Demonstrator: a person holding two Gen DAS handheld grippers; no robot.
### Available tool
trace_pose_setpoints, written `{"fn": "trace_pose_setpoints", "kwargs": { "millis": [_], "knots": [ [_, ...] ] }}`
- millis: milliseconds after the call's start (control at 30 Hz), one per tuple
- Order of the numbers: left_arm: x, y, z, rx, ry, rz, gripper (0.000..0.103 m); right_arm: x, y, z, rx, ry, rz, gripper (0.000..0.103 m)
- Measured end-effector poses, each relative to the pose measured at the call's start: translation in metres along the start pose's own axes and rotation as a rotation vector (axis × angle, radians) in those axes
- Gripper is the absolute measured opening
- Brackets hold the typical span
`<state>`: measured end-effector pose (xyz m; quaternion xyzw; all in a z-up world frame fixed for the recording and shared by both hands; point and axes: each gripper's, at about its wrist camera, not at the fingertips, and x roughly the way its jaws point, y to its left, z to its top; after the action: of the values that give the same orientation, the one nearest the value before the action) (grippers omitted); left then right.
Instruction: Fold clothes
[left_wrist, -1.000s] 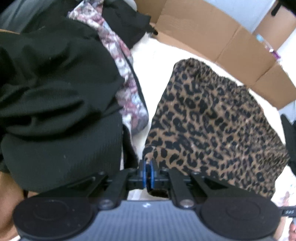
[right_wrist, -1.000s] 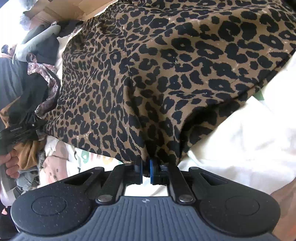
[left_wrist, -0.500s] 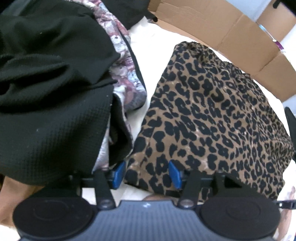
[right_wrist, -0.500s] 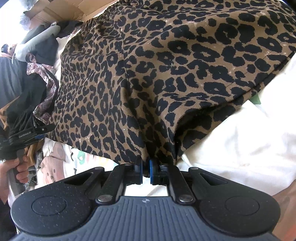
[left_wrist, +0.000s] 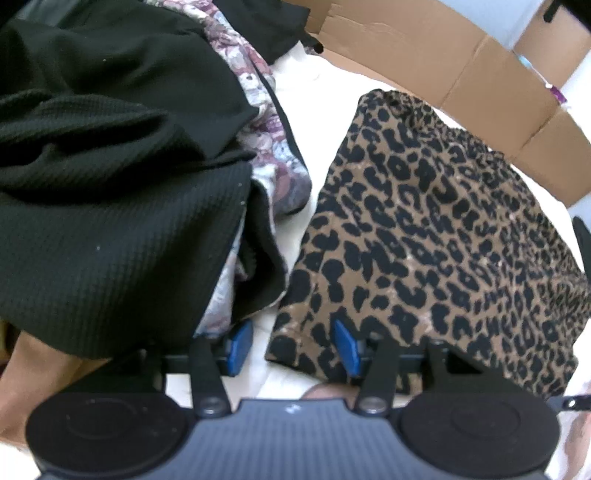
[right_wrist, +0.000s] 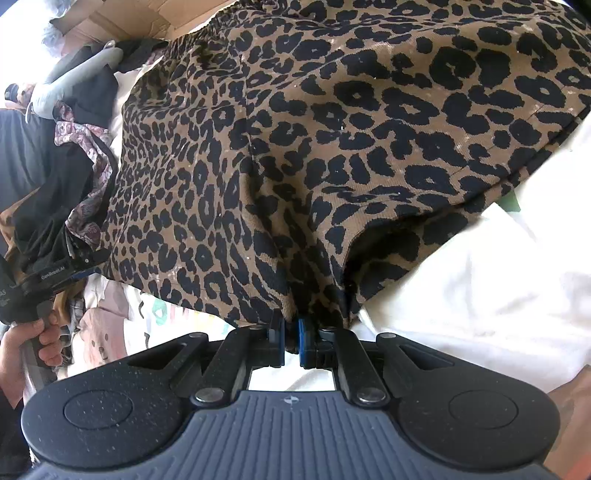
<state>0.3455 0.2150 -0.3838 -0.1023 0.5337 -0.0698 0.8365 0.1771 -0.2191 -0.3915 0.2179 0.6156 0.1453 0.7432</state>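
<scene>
In the left wrist view, the left tool sits at the bottom centre with its blue pads spread. A second ago they were pinched on the near corner of the leopard-print garment; the jaws have just been opening, and that corner now lies loose on the white bed sheet, one pad on bare sheet and the other over the hem. By my reading, this side of the fold has been laid down and released. A pile of black clothing with a floral fabric fills the left half of the frame, just beside the garment. Flattened cardboard runs across the upper right; I cannot tell whether it is a box or holds anything.

In the right wrist view, the right tool at lower centre is pressed together on a gathered bunch of the same garment's edge, lifting it into a ridge; it has not moved in the last second. The garment fills the upper frame over the sheet. At the left edge a hand grips the other tool's handle. The right side's release seems due next.
</scene>
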Motion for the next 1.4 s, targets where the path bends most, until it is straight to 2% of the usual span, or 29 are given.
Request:
{"fn": "trace_pose_setpoints", "kwargs": {
  "millis": [133, 167, 200, 233, 300, 600, 800, 1100, 1233, 1400],
  "knots": [
    [0.001, 0.007, -0.007, -0.059, -0.029, -0.023, 0.049, 0.000, 0.000, 0.000, 0.003, 0.004, 0.000, 0.005],
    [0.002, 0.008, -0.008, -0.067, -0.027, -0.025, 0.041, 0.000, 0.000, 0.001, 0.004, 0.005, 0.000, 0.005],
    [0.002, 0.010, -0.008, -0.075, -0.019, -0.028, 0.020, 0.000, 0.000, 0.001, 0.009, 0.006, 0.003, 0.005],
    [0.002, 0.012, -0.007, -0.085, -0.012, -0.036, 0.010, -0.001, 0.000, 0.001, 0.014, 0.008, 0.007, 0.005],
    [-0.002, 0.016, -0.005, -0.108, -0.003, -0.063, 0.007, -0.002, -0.001, 0.001, 0.027, 0.011, 0.017, 0.005],
    [-0.049, 0.004, 0.029, -0.024, -0.063, -0.081, 0.005, -0.009, -0.001, 0.001, 0.094, 0.061, 0.129, 0.005],
    [-0.068, -0.004, 0.047, 0.000, -0.059, -0.082, 0.004, -0.004, -0.002, 0.001, 0.138, 0.101, 0.192, 0.005],
    [-0.079, 0.002, 0.053, -0.095, -0.031, -0.086, 0.004, -0.003, -0.010, 0.004, 0.192, 0.164, 0.284, 0.005],
    [-0.085, -0.007, 0.061, -0.052, -0.035, -0.092, 0.004, -0.014, -0.016, 0.017, 0.193, 0.153, 0.305, 0.005],
    [-0.067, -0.010, 0.062, -0.048, -0.006, -0.070, 0.004, -0.013, -0.023, 0.021, 0.228, 0.152, 0.316, 0.005]
  ]
}}
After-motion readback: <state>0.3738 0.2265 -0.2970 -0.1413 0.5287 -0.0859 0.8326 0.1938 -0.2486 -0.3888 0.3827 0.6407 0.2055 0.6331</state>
